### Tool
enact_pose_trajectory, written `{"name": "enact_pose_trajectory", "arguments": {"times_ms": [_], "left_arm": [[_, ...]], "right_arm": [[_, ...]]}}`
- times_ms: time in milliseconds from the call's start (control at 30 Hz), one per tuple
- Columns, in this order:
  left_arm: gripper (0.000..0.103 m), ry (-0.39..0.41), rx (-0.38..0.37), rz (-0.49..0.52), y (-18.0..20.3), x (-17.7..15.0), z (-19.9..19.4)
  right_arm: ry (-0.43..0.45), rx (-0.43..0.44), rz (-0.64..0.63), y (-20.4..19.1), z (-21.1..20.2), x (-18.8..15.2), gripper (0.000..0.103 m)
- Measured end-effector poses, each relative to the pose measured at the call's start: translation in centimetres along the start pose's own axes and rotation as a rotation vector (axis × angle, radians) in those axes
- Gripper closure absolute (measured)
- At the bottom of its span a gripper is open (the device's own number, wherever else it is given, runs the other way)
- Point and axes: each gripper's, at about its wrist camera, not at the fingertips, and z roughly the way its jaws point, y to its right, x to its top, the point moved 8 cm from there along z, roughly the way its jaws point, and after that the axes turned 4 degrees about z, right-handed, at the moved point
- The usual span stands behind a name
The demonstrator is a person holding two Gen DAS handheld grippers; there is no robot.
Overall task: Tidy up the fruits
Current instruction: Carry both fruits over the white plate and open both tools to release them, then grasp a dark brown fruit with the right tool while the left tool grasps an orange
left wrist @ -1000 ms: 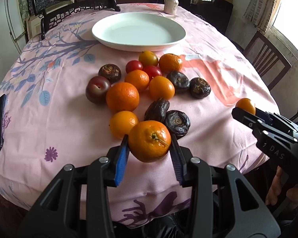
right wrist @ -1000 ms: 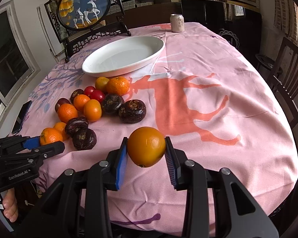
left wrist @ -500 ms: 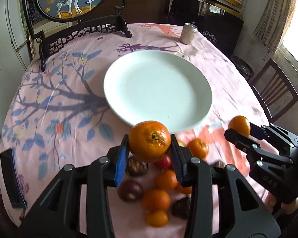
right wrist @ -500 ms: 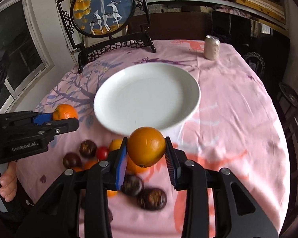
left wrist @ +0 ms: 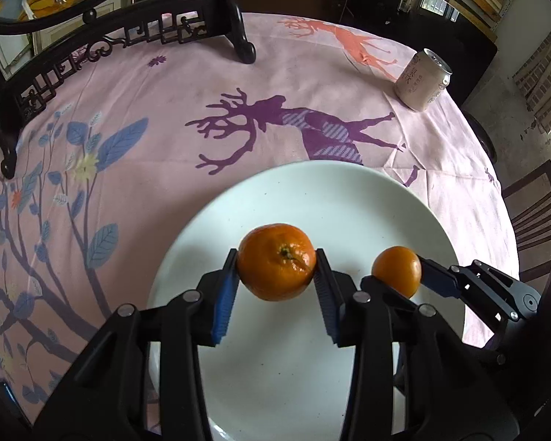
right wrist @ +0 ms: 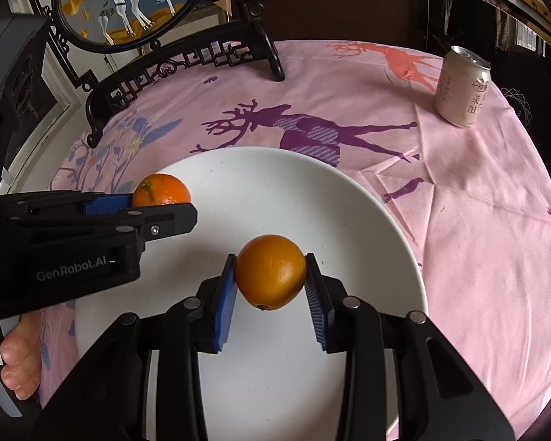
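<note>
My left gripper (left wrist: 276, 262) is shut on a stemmed orange mandarin (left wrist: 276, 261) and holds it above the white plate (left wrist: 349, 198). My right gripper (right wrist: 270, 273) is shut on a smooth orange (right wrist: 270, 272) above the same plate (right wrist: 349, 213). In the left wrist view the right gripper with its orange (left wrist: 397, 270) is at the right over the plate. In the right wrist view the left gripper with its mandarin (right wrist: 161, 192) is at the left over the plate's rim. The plate holds no fruit. The other fruits are out of view.
A pink drink can (left wrist: 422, 81) stands at the far right of the pink tablecloth (left wrist: 165, 117); it also shows in the right wrist view (right wrist: 463, 88). A dark carved stand with a round deer picture (right wrist: 128, 3) stands at the back left. A wooden chair (left wrist: 532, 213) is beyond the table's right edge.
Both grippers have carried their fruit forward from the fruit pile to above the plate. The pile has dropped out of view. Both stay shut on their fruit.
</note>
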Motion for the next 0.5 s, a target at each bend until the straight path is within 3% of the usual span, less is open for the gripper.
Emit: {"name": "enact_pose_trajectory", "arguments": {"times_ms": [33, 67, 100, 167, 233, 333, 400, 500], "left_arm": [[0.061, 0.001, -0.001, 0.002, 0.1, 0.2, 0.1], [0.057, 0.007, -0.001, 0.003, 0.0, 0.4, 0.0], [0.036, 0.021, 0.000, 0.002, -0.1, 0.7, -0.5], [0.021, 0.075, 0.002, -0.005, -0.4, 0.7, -2.6], [0.019, 0.118, -0.005, -0.001, -0.6, -0.1, -5.3], [0.010, 0.167, -0.014, 0.005, -0.9, -3.3, -9.2], [0.010, 0.192, 0.030, 0.004, -1.4, -6.9, -11.5], [0.010, 0.211, 0.017, 0.012, -1.1, -12.6, -13.6]], "right_arm": [[-0.003, -0.009, -0.003, 0.2, 0.2, 0.1, 0.054], [0.010, -0.033, -0.004, 0.4, -0.1, 0.3, 0.037], [0.038, -0.061, -0.006, 0.6, -0.7, 0.5, 0.035], [0.055, -0.088, -0.024, 0.7, -2.1, 0.3, 0.035], [0.059, -0.098, -0.026, 0.7, -4.2, -0.6, 0.034], [0.087, -0.116, -0.019, 0.0, -8.1, -3.2, 0.022], [0.106, -0.133, -0.026, -0.8, -10.4, -5.8, 0.011], [0.136, -0.157, -0.023, -2.3, -12.7, -9.9, 0.010]]}}
